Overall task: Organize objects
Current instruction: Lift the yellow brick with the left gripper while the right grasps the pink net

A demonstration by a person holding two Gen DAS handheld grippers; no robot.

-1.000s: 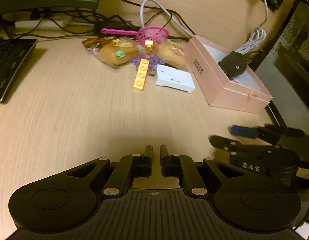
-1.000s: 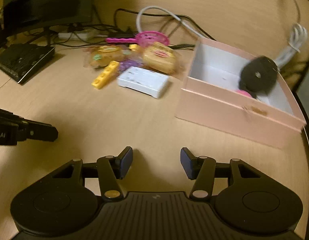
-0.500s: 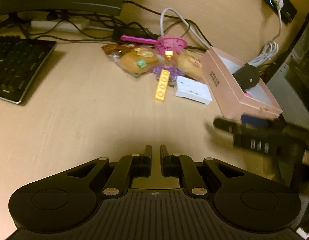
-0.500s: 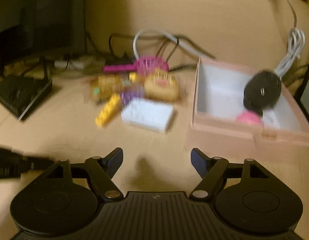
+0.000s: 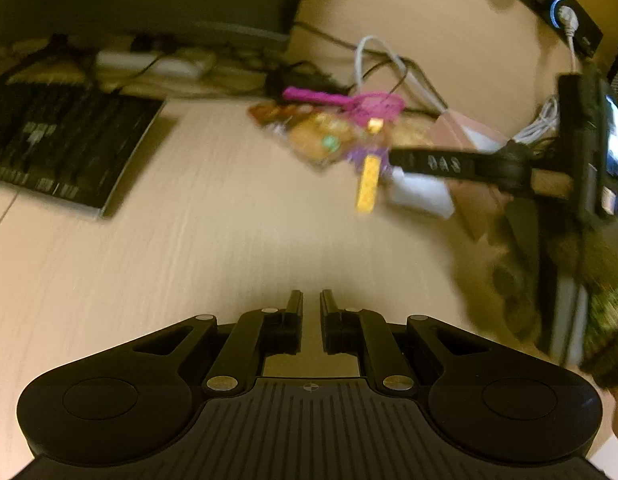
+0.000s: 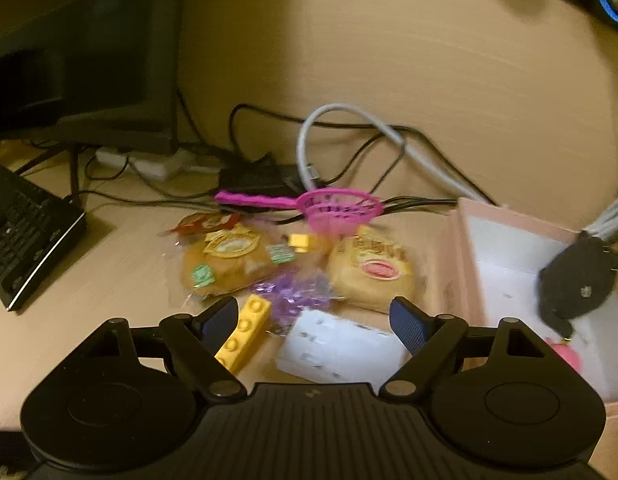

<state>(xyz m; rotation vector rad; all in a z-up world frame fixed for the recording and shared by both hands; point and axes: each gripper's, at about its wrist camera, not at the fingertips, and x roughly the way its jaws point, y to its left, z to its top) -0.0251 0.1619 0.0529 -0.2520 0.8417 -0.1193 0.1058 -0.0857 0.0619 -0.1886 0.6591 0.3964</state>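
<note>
With jaws just opened wide and empty, the right hand-held gripper hung over the white box just left of the pink box; it should straddle it squarely, avoiding the brick, while the left hand-held gripper stayed pinched shut.

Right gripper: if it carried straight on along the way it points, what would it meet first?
Probably the white box, framed between the open right gripper fingers; depth is unclear.

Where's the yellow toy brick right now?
In the right wrist view, the yellow studded plastic brick lies on the wooden desk at lower centre-left, just left of the flat white box, below the wrapped bun.
</note>
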